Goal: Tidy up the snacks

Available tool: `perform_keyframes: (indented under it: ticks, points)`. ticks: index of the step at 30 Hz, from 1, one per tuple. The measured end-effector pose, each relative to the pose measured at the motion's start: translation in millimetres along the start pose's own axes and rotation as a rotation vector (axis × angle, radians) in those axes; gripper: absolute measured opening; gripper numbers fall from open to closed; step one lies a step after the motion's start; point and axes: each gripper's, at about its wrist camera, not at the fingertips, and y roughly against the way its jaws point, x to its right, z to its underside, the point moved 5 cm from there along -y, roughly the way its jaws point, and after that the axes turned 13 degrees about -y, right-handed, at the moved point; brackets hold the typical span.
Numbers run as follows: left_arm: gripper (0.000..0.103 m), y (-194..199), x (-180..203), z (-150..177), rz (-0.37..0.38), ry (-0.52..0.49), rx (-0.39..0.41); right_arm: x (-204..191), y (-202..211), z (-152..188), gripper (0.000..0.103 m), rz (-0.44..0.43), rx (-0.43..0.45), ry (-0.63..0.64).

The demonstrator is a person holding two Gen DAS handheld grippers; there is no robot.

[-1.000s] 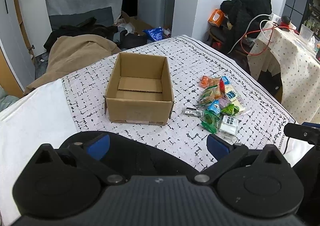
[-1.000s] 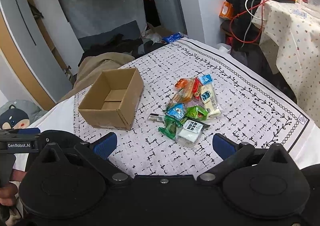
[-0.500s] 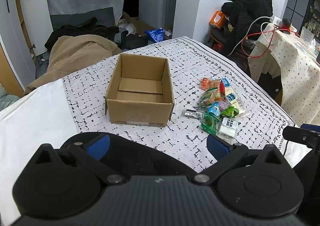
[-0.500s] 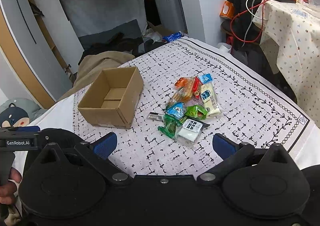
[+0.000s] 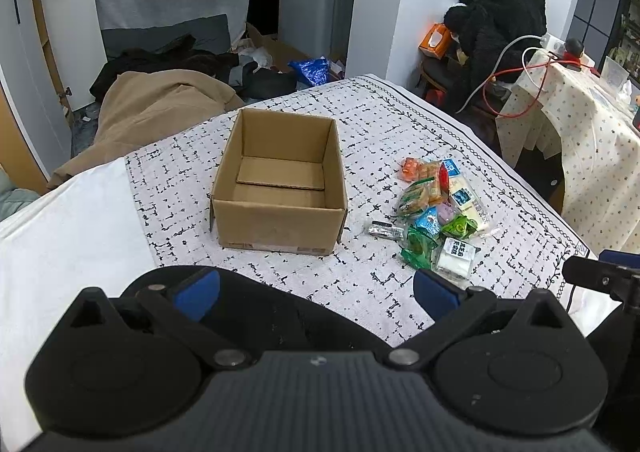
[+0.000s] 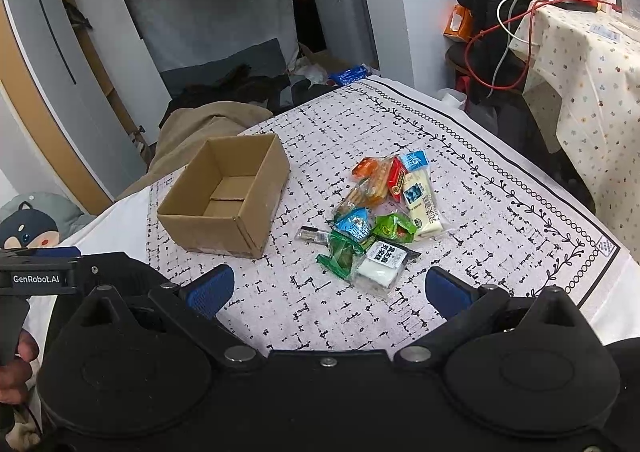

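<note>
You had both claws, left claw (image 5: 316, 288) and right claw (image 6: 330, 288), spread wide and empty, the cardboard box (image 5: 280, 182) unfilled, every snack packet (image 6: 380, 212) left to pack.

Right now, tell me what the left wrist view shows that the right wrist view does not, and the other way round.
Only the left wrist view shows the left tongs up close, wide open, and a crumpled blue bag on the floor beyond the bed.

Only the right wrist view shows the right tongs up close, also wide open, a cartoon dog cushion at the left edge, and a hand gripping the other tool's handle.

Both show the empty cardboard box and the snack pile beside it, untouched on the patterned cloth.
</note>
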Motion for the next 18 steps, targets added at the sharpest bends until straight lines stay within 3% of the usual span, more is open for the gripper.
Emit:
perform_keyframes:
  ticks: [18]
  points:
    - [0.103, -9.4, 8.4, -5.5, 0.017, 0.007, -0.020, 5.6, -9.7, -6.9, 0.103, 0.018, -0.009, 0.033]
